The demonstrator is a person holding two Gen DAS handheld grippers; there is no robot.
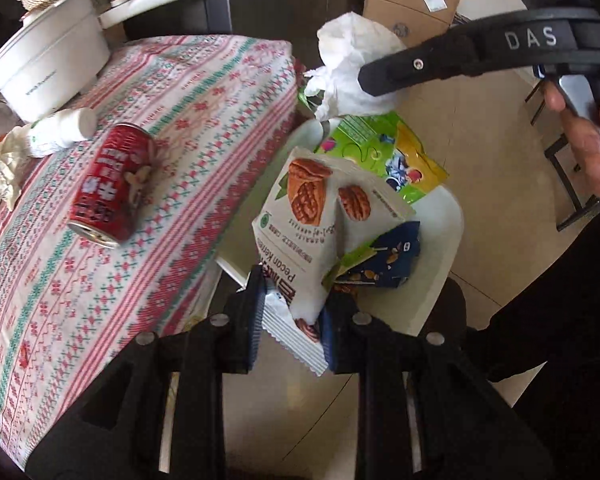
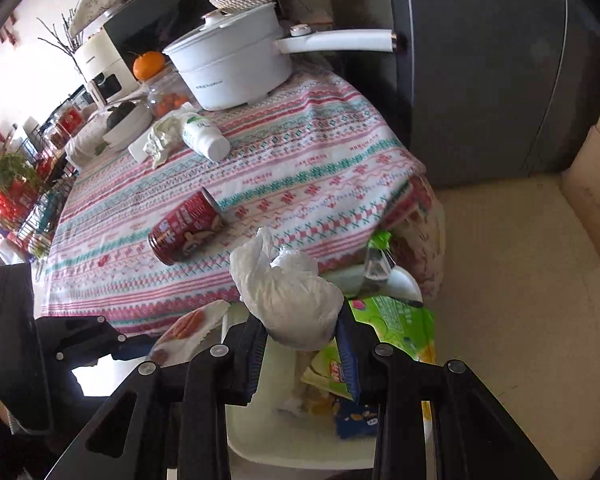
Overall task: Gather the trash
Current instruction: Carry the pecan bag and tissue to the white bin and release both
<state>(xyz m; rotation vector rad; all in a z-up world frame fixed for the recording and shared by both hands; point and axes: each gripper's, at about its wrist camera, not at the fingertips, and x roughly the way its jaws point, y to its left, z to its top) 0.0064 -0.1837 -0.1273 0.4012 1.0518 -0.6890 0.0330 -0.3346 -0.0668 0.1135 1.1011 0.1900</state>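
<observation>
Between left tongs [image 1: 292, 320], "Pecan Kernels" packet [image 1: 300, 216]

Counts of trash and tableware on and beside the table

One red can [image 1: 110, 188], one white bottle [image 1: 62, 130], one white pot [image 1: 46, 64]; two crumpled tissues, a white one [image 2: 290, 300] and a paler one [image 1: 6, 170]; three snack wrappers: one pecan bag [image 1: 304, 220], one green bag [image 1: 380, 152], one dark blue wrapper [image 1: 388, 260], though more may lie hidden beneath; one white bin [image 1: 440, 248].
</observation>
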